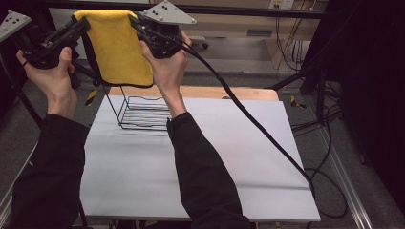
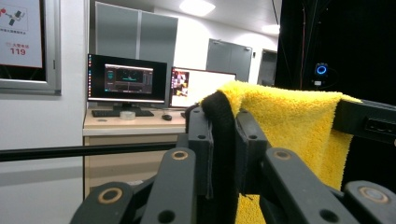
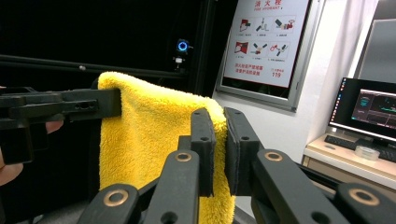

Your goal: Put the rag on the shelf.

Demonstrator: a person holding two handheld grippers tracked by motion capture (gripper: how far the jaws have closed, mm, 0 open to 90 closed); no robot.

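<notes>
A yellow towel (image 1: pixel 117 45) with a black hem hangs stretched between both grippers, high above the table. My left gripper (image 1: pixel 83 25) is shut on its upper left corner, and my right gripper (image 1: pixel 136 24) is shut on the upper right corner. In the left gripper view the jaws (image 2: pixel 224 128) pinch the black hem, the yellow towel (image 2: pixel 289 121) runs off to the right, and the other gripper (image 2: pixel 369 121) holds its far corner. In the right gripper view the right gripper (image 3: pixel 219 135) clamps the towel (image 3: pixel 149 135), and the left gripper (image 3: pixel 65 105) grips the opposite corner.
A black wire rack (image 1: pixel 143 112) stands on the white table (image 1: pixel 239 157) below the towel, near the far edge. A cable (image 1: pixel 267 133) trails from the right gripper across the table to the right. Desks with monitors (image 2: pixel 126 79) stand in the room beyond.
</notes>
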